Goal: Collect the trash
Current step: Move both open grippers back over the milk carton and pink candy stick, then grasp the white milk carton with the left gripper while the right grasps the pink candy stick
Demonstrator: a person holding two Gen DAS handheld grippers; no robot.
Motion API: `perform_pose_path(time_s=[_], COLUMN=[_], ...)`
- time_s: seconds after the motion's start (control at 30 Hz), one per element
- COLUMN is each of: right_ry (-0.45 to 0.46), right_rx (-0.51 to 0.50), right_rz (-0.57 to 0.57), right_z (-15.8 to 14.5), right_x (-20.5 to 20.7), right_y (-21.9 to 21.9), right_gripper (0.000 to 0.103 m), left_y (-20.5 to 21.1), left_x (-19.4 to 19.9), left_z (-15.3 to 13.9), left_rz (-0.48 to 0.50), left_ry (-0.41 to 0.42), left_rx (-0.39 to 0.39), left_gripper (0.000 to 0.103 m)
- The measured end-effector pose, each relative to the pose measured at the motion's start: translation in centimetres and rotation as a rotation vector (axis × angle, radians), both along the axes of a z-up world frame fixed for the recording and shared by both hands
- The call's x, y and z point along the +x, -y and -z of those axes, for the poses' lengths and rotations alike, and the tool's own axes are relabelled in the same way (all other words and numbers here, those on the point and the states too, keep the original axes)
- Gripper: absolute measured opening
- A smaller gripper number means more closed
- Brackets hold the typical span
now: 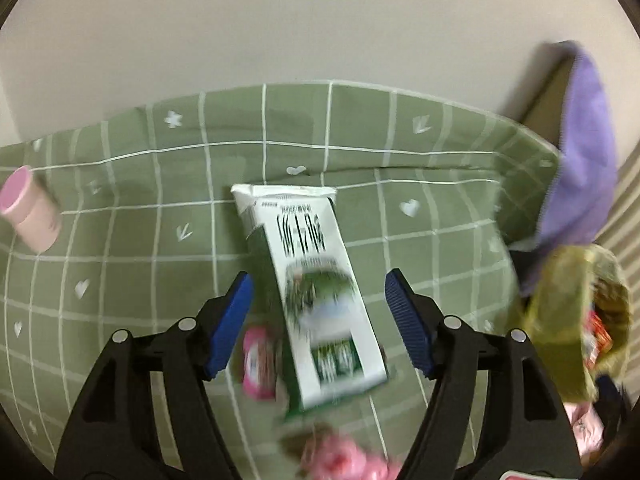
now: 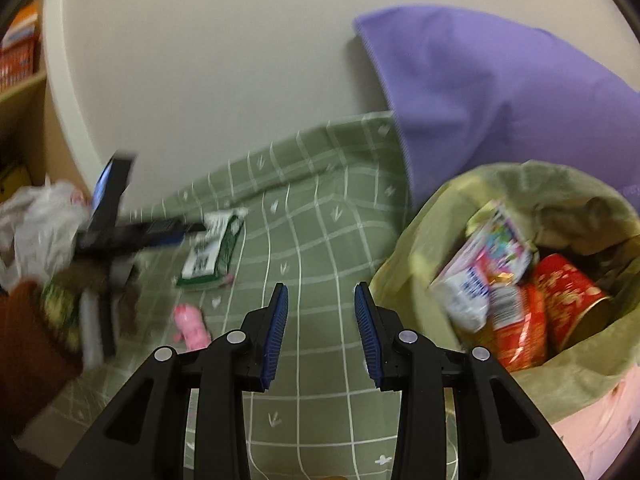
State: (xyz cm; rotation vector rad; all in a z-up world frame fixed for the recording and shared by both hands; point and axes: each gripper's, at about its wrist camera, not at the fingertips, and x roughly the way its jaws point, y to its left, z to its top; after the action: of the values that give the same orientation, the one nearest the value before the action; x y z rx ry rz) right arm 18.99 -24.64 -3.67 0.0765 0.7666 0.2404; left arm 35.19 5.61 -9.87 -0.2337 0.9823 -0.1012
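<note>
Jaws of left gripper gaping around blurred milk carton; right gripper parted, empty.

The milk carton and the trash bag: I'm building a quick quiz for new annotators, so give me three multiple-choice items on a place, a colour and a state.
1. Where does the milk carton lie?
A. on the green checked sheet
B. inside the trash bag
C. on a shelf

2. What colour is the pillow behind the trash bag?
A. red
B. purple
C. white

3. How does the left gripper stand?
A. shut on the carton
B. open, pads either side of the carton
C. out of view

Answers: 1 A, it rests flat on the sheet; 2 B, purple fabric; 3 B, gaps show beside both pads.
</note>
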Motion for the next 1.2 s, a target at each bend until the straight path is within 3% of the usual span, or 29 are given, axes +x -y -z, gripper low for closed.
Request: perform_pose_path(time_s=[0.23,0.37,0.57,0.73,0.87,1.0,1.2], right_ry=[-0.049,-0.055,-0.046,-0.024,-0.018,-0.033,-0.106], right_rx=[-0.015,-0.011,0.011,0.019,0.022,0.017,0.055], right_rz=[-0.017,-0.034,-0.09,-0.195,-0.303,-0.377,-0.39], right_z=[1.7,2.1,2.1,1.9,2.2,3.1,5.8], right_x=[1.0,2.0,3.3,4.3,5.4,7.2,11.2], right_y=[0.4,0.3,-2.0,-5.3,-8.4,-11.1,-13.0], right_gripper=[0.033,0.033,0.033,0.033,0.033,0.034,0.035], left_y=[1.1,0.6,-0.6,-2.4,-5.4,-7.7,-9.5], left_x=[5.7,5.2,1.2,-4.4,-10.0,-14.1,-17.6], left_z=[2.6,1.9,-1.6,-6.5,-10.0,-11.4,-11.4], left_rz=[-0.037,-0.042,0.011,0.032,-0.038,-0.136,-0.236], left_ry=[-0.126,-0.125,-0.034,0.095,0.201,0.273,0.28], left_rx=[0.14,0.101,-0.005,-0.061,-0.064,-0.017,-0.016], left_gripper=[0.065,0.061,0.06,0.059,0.059,0.059,0.059])
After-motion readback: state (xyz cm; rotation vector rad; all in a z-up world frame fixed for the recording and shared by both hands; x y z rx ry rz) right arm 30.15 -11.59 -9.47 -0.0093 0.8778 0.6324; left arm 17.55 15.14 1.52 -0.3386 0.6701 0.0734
